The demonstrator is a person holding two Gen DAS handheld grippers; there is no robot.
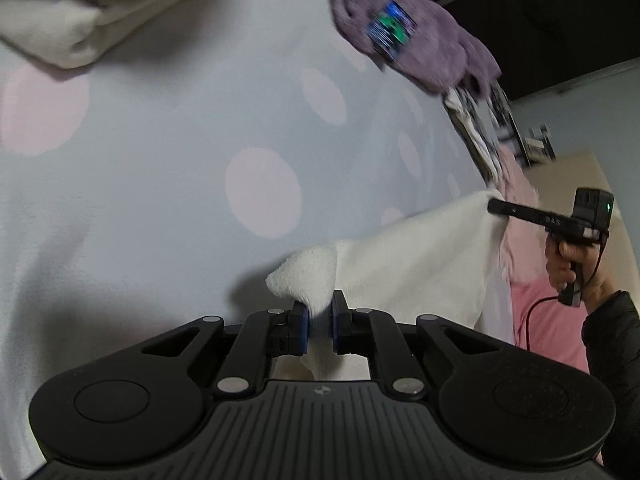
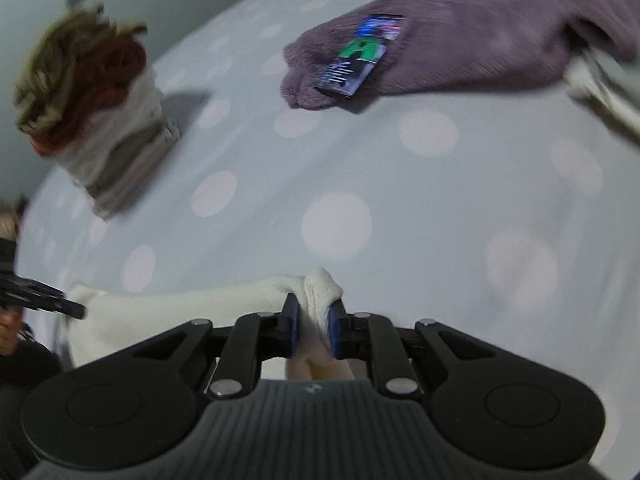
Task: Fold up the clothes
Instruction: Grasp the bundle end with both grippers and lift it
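left gripper (image 1: 320,316) clenches one corner of the white garment (image 1: 420,264); right gripper (image 2: 314,326) clenches another.

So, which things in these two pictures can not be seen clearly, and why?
- White garment: its lower part is hidden behind the left gripper in the left wrist view, so its type is unclear.
- Phone on the purple garment: screen blurred in both views.
- Folded stack: blurred in the right wrist view, cut off by the top edge in the left.
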